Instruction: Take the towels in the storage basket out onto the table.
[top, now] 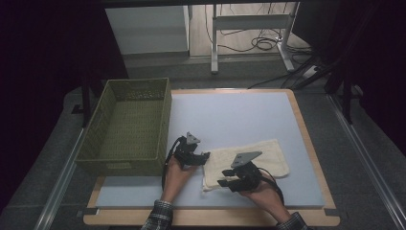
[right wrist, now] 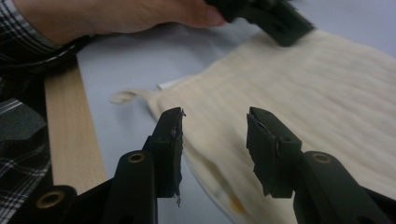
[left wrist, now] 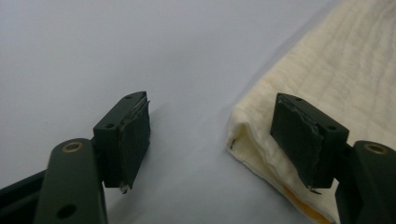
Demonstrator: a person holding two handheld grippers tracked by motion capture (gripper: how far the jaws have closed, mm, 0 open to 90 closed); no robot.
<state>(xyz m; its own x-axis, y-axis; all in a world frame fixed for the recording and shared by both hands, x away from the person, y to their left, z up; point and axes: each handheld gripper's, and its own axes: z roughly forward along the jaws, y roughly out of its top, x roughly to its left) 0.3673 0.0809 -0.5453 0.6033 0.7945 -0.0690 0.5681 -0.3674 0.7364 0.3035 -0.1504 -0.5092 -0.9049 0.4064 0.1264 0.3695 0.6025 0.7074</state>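
Right gripper [right wrist: 215, 154] is nearest, jaws partly apart and straddling the near edge of the folded cream towel [top: 249, 160], nothing pinched. Just past it the left gripper [left wrist: 219, 140] hangs wide at the towel's left corner. Green woven basket [top: 127, 127] sits further back left.

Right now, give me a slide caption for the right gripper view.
Right claw open over the near edge of a folded cream towel on the grey mat.
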